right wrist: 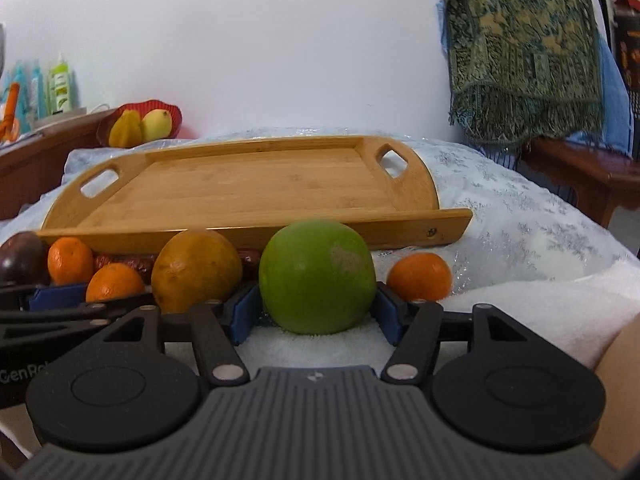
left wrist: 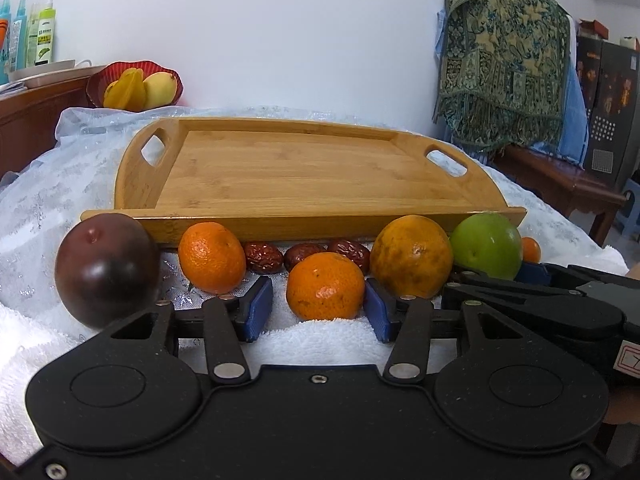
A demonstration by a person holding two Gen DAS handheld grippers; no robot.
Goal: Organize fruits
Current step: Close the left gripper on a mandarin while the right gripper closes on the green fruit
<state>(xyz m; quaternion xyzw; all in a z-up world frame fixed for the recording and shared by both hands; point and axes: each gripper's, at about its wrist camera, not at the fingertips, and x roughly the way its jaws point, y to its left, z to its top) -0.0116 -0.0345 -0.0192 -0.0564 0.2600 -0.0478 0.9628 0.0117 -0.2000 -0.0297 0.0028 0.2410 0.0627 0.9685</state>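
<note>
An empty wooden tray [left wrist: 304,172] lies on the white cloth; it also shows in the right wrist view [right wrist: 248,188]. A row of fruit sits before it: a dark purple fruit [left wrist: 106,270], a small orange [left wrist: 211,257], three red dates [left wrist: 306,256], a yellow-orange citrus [left wrist: 412,256], a green apple [left wrist: 487,245]. My left gripper [left wrist: 320,308] is open, its blue pads either side of a small orange [left wrist: 325,286]. My right gripper [right wrist: 316,312] is open around the green apple [right wrist: 317,276], pads beside it. Another small orange [right wrist: 420,276] lies to the right.
A red bowl [left wrist: 134,86] with yellow fruit stands at the back left by a wooden cabinet with bottles [left wrist: 28,36]. A patterned green cloth [left wrist: 504,64] hangs at the right over a wooden bench [left wrist: 560,180]. A white towel [left wrist: 320,340] lies under the grippers.
</note>
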